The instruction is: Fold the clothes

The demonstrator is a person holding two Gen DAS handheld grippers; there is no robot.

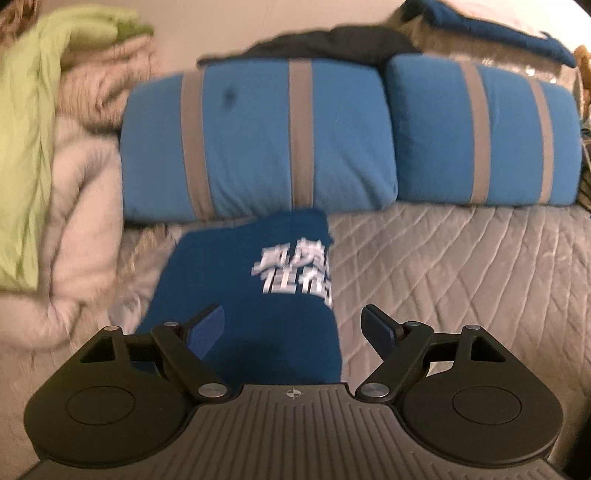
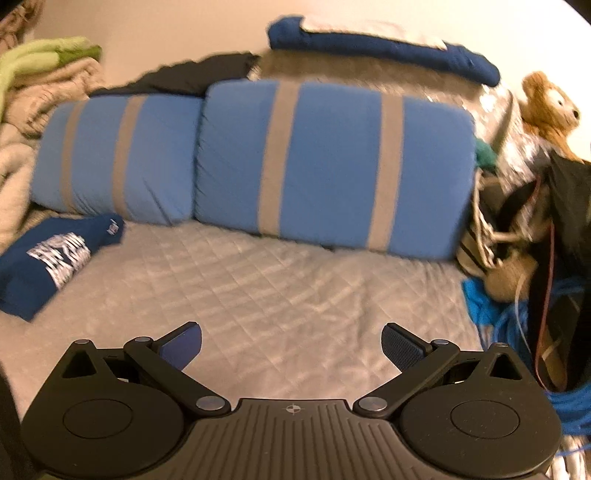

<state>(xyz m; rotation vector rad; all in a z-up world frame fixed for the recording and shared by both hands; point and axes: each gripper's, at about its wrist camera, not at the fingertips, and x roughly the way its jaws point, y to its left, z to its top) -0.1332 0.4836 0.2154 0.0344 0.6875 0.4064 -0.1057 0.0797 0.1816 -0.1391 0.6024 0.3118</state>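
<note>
At the bottom of the left wrist view our left gripper (image 1: pixel 293 325) stands with its jaws wide and nothing between the pads, poised over the near end of the dark blue T-shirt (image 1: pixel 251 295). That shirt lies already folded into a narrow block on the grey quilted cover (image 1: pixel 461 266), white lettering up, running from lower centre toward the middle of the frame. In the right wrist view our right gripper (image 2: pixel 291 347) is also spread wide and empty, over bare quilt, with the same shirt far off at the left edge. Behind, across the middle of both frames, lean two blue striped cushions (image 1: pixel 258 140), and above them, at upper right, a darker blue garment (image 1: pixel 491 26) is draped along the sofa back. We judge one piece is finished and set aside, so we are between garments. Next we need to pick an unfolded piece, perhaps that draped one, and bring it down onto the open quilt
</note>
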